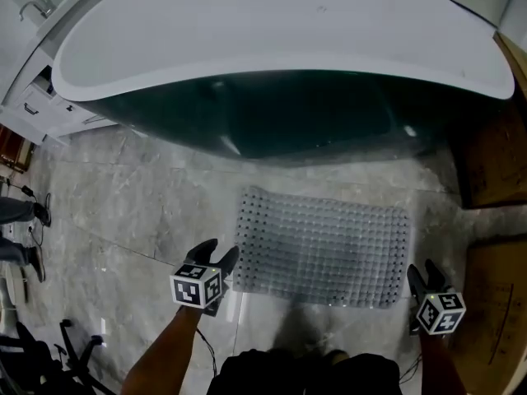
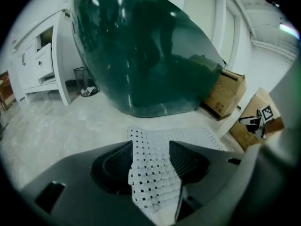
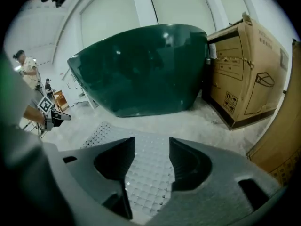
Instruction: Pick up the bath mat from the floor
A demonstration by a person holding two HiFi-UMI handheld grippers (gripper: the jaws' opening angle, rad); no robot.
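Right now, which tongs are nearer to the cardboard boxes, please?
Right: the right tongs are close beside the cardboard boxes, at the right corner of the mat; the left tongs are at its left corner.

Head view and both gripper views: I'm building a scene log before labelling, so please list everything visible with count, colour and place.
bath mat: one, pale translucent grey, on the floor in front of the tub
bathtub: one, dark green with white rim, behind the mat
floor: grey marble tiles
cardboard boxes: at least two, brown, right of the tub
cabinet: one, white, left of the tub
bystander: one, pale top, background left of the tub
left gripper: one, dark grey, jaws apart at the mat's near left corner
right gripper: one, dark grey, jaws apart at the mat's near right corner
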